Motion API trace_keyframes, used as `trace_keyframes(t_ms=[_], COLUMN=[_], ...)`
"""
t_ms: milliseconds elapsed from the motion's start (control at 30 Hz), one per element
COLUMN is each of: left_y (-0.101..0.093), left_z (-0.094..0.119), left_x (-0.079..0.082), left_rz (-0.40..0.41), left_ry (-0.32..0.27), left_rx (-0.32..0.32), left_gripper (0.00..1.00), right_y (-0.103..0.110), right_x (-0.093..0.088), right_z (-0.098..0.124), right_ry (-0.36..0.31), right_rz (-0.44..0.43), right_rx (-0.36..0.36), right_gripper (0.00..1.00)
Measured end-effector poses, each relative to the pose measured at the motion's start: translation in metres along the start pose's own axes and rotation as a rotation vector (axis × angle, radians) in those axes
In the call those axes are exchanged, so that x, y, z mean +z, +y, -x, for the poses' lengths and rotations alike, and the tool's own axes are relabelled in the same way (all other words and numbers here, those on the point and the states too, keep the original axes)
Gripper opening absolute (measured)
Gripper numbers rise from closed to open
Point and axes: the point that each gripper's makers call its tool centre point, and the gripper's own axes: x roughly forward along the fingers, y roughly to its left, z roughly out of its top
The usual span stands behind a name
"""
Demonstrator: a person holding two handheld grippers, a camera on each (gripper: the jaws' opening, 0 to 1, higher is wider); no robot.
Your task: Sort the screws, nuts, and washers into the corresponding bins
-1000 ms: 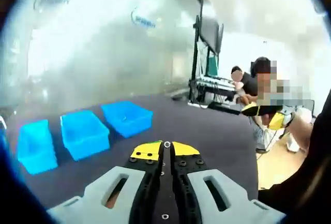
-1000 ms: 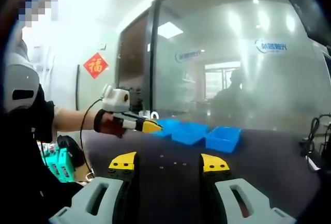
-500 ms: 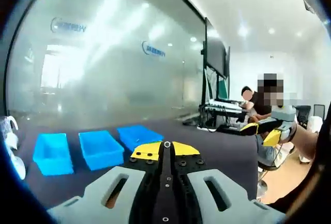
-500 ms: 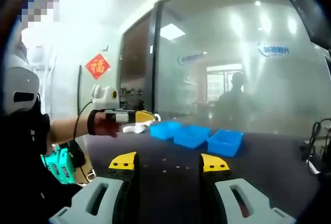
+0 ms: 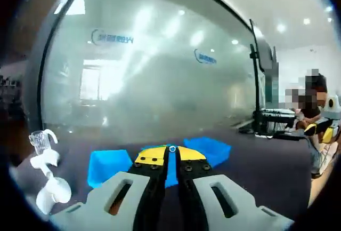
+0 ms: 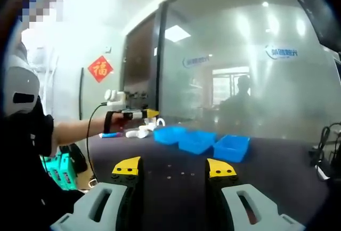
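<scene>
In the left gripper view my left gripper (image 5: pixel 171 153) is shut, and a small ring-shaped part (image 5: pixel 171 148) sits pinched at its yellow tips. Blue bins lie just beyond: one at the left (image 5: pixel 109 166), one at the right (image 5: pixel 209 148), and a third partly hidden behind the jaws. The right gripper view has my right gripper (image 6: pixel 174 168) open with nothing between its jaws. Past it, a few small metal parts (image 6: pixel 181 173) lie on the dark table (image 6: pixel 277 172). The three blue bins (image 6: pixel 197 140) stand in a row further back. A hand holds the left gripper (image 6: pixel 133 113) in the air left of them.
White plastic pieces (image 5: pixel 45 159) stand on the table left of the bins and appear again as white pieces (image 6: pixel 139 132). A frosted glass wall (image 5: pixel 160 81) rises behind the table. A seated person (image 5: pixel 311 108) and a monitor stand are at the far right. A teal object (image 6: pixel 58 169) sits low left.
The left gripper has swung left and further out, so the bins now sit right behind its jaws and the white pieces have come into view. The right gripper has stayed still and open.
</scene>
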Motion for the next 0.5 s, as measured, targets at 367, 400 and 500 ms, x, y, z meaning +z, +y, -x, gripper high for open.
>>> trace_keyframes(t_ms=[367, 400, 500], left_y=[0.056, 0.060, 0.070], left_z=[-0.044, -0.048, -0.061], left_x=[0.000, -0.001, -0.004], left_rz=[0.003, 0.007, 0.012], left_ry=[0.016, 0.017, 0.032], left_rx=[0.116, 0.124, 0.139], left_gripper=[0.06, 0.06, 0.06], right_y=[0.002, 0.001, 0.000], right_x=[0.001, 0.001, 0.000], right_z=[-0.002, -0.002, -0.001], right_ry=[-0.003, -0.003, 0.000], right_rz=[-0.001, -0.003, -0.004], right_rx=[0.005, 0.004, 0.000], right_gripper=[0.42, 0.42, 0.42])
